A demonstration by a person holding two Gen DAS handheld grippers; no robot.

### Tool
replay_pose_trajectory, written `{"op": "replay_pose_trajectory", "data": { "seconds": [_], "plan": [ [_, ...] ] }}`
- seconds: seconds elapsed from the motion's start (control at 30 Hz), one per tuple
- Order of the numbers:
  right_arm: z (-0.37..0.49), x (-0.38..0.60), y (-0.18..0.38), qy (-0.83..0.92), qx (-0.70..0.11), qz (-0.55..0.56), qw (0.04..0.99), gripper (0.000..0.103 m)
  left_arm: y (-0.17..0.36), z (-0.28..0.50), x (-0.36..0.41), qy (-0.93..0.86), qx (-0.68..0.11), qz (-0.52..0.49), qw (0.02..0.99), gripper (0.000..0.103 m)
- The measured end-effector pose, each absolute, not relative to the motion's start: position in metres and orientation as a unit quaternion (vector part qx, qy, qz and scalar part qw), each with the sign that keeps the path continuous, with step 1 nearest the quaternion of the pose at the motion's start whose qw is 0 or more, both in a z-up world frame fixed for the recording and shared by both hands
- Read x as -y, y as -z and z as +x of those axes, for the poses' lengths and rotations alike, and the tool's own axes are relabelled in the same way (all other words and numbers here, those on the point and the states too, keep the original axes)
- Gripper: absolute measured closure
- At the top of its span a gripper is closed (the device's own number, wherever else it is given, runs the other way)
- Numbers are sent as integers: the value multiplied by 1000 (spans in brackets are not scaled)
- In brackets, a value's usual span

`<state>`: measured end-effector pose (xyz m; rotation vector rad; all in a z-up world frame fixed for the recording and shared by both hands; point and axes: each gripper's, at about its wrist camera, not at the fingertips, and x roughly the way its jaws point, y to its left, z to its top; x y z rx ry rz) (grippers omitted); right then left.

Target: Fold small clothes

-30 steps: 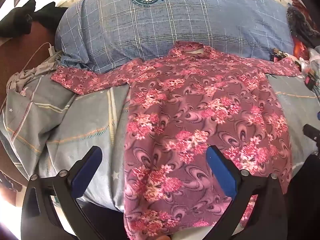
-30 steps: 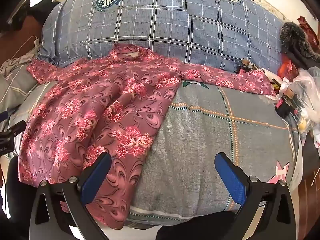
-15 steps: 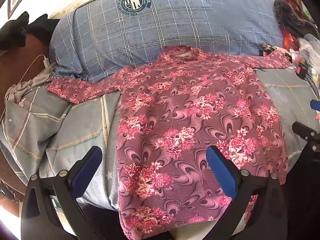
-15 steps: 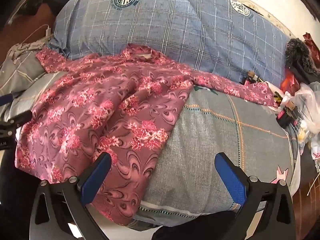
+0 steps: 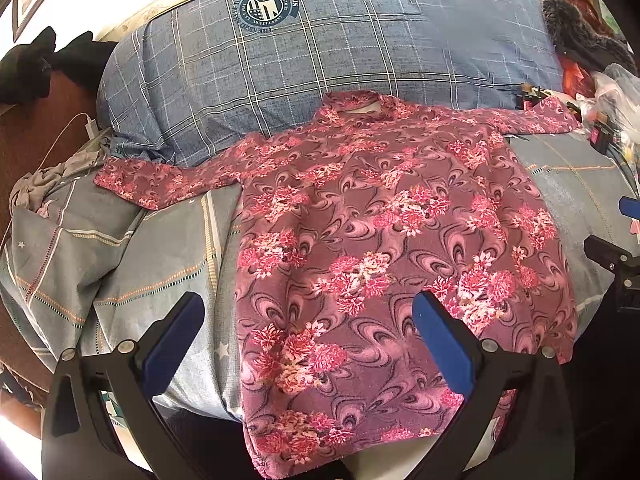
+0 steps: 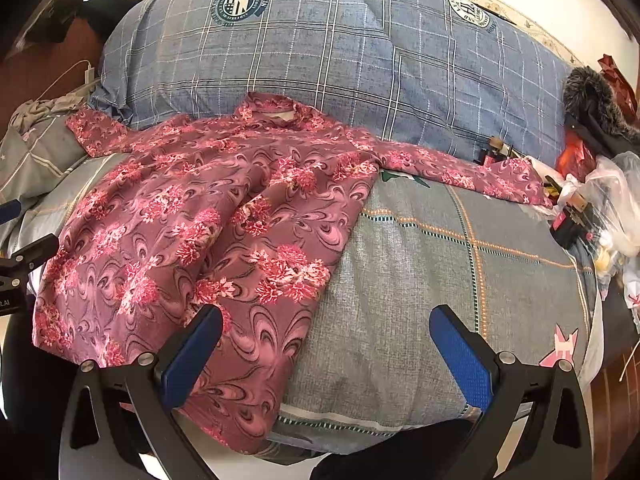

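Left sleeve of the maroon, pink-flowered, long-sleeved fabric shirt (image 5: pixel 384 240) runs out toward the left edge of the grey checked quilt-covered bed (image 5: pixel 132 264); its cuff ends just short of the rumpled grey cloth heap (image 5: pixel 44 184) at that edge.

Left gripper (image 5: pixel 306 340): blue-padded jaws spread wide, holding nothing. It hovers at the near edge, straddling the shirt's left side seam and hem.

Shirt body: flat, front down or up cannot be told. Long axis runs from the hem, draped over the near edge, to the collar resting against the blue plaid pillow (image 5: pixel 328 52) at the far edge.

Right gripper (image 6: pixel 326 348): jaws likewise wide apart, empty, over the shirt's right hem corner and bare quilt.

Right sleeve stretches to the right edge, cuff beside the clutter of plastic bags (image 6: pixel 604 200).

Judgement: each gripper is nearer its own side's seam and sleeve; the sleeves lie far-outward from both.
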<state>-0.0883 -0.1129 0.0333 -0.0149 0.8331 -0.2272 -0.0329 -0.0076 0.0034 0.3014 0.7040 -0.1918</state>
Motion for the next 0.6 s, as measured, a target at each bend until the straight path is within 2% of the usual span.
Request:
{"op": "replay_pose_trajectory", "data": {
  "seconds": [0.6],
  "plan": [
    [-91, 111, -35, 113, -398, -15, 910, 0, -1, -34, 6, 98, -345, 144, 922, 0]
  ]
}}
